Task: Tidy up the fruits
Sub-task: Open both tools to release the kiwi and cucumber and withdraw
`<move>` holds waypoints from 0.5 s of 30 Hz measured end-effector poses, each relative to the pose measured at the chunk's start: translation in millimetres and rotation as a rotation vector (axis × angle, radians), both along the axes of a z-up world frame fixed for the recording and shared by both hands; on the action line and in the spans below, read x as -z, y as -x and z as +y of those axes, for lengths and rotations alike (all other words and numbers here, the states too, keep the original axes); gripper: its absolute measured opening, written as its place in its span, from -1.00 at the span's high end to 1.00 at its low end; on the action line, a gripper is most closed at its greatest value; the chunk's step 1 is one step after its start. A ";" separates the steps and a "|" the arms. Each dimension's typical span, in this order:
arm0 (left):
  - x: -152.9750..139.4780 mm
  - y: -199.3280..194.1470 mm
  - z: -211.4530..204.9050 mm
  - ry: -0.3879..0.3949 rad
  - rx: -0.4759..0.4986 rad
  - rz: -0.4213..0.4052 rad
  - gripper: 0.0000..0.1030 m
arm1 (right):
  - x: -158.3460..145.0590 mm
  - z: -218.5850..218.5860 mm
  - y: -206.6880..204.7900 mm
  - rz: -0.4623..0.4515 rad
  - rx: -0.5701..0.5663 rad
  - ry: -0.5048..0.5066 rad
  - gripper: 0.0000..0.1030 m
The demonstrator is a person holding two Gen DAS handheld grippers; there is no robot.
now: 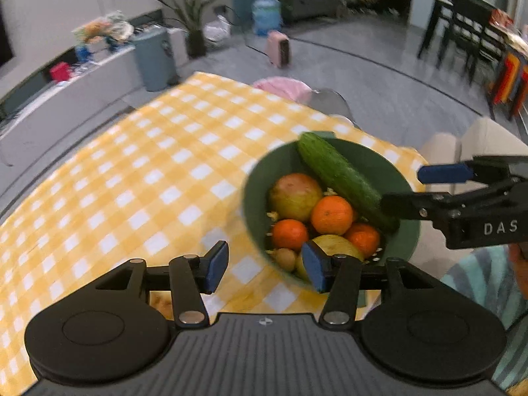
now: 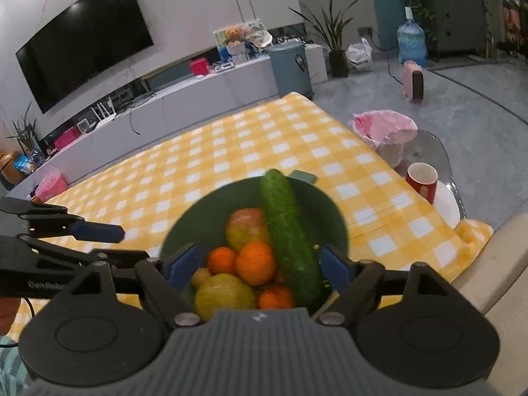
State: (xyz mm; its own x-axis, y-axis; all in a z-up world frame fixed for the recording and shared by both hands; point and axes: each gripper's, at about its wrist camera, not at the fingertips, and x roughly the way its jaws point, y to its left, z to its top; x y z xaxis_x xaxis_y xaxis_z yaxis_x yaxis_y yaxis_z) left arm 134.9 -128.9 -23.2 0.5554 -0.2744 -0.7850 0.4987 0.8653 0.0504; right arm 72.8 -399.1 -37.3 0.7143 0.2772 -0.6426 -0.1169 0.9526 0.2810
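A dark green bowl (image 1: pixel 373 158) (image 2: pixel 211 211) stands on the yellow checked tablecloth (image 1: pixel 148 165) near its right edge. In it lie a long cucumber (image 1: pixel 340 175) (image 2: pixel 287 231), a reddish-green apple (image 1: pixel 294 196) (image 2: pixel 246 227), three oranges (image 1: pixel 331 214) (image 2: pixel 255 262), a yellow-green fruit (image 2: pixel 224 292) and a small brown kiwi (image 1: pixel 285 259). My left gripper (image 1: pixel 265 267) (image 2: pixel 135 244) is open at the bowl's left rim, with one finger over the cloth and one over the fruit. Over the bowl, my right gripper (image 2: pixel 259 265) (image 1: pixel 401 187) is open wide and holds nothing.
A red cup (image 2: pixel 422 178) sits on a glass side table beyond the cloth's right edge, with a pink-lined bin (image 2: pixel 382 125) behind it. A beige chair (image 2: pixel 505 254) stands at the right. The cloth stretches bare to the left and far side.
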 end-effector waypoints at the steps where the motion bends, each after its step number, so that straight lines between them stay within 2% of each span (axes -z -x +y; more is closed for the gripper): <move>1: -2.4 3.2 5.4 -0.005 -0.017 -0.012 -0.22 | -1.9 4.6 3.1 -0.008 -0.003 0.000 -0.52; 4: -8.0 13.9 20.4 -0.019 -0.058 -0.037 -0.25 | -5.8 22.8 12.5 -0.028 -0.017 0.012 -0.53; 12: -8.2 44.1 61.3 -0.007 -0.127 -0.043 -0.29 | 3.4 68.3 30.5 0.000 -0.084 0.028 -0.54; 15: -4.0 54.3 74.6 0.004 -0.148 -0.040 -0.29 | 9.0 89.4 37.5 0.006 -0.092 0.114 -0.54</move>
